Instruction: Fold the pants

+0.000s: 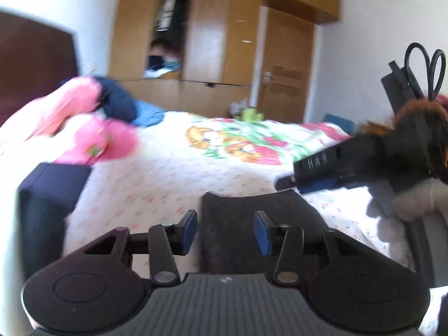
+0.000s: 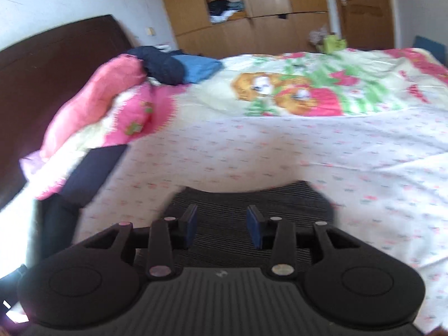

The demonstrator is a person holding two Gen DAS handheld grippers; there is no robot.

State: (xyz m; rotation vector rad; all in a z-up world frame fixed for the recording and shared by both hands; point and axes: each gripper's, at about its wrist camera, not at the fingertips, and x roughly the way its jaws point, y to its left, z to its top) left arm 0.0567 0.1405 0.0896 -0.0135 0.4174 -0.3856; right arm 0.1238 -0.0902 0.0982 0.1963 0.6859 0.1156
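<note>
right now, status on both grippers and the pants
Left gripper open, empty. Right gripper open, empty. Dark pants folded on bed, under both. Nothing in the way.

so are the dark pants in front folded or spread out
Folded: the dark pants lie as a compact block on the bedsheet, no legs stretched out. Both tongs hold nothing.

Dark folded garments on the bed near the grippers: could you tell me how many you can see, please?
2: the striped dark pants lie just beyond both grippers; a navy folded garment sits left, beside the pink pillow. Others may be hidden.
</note>
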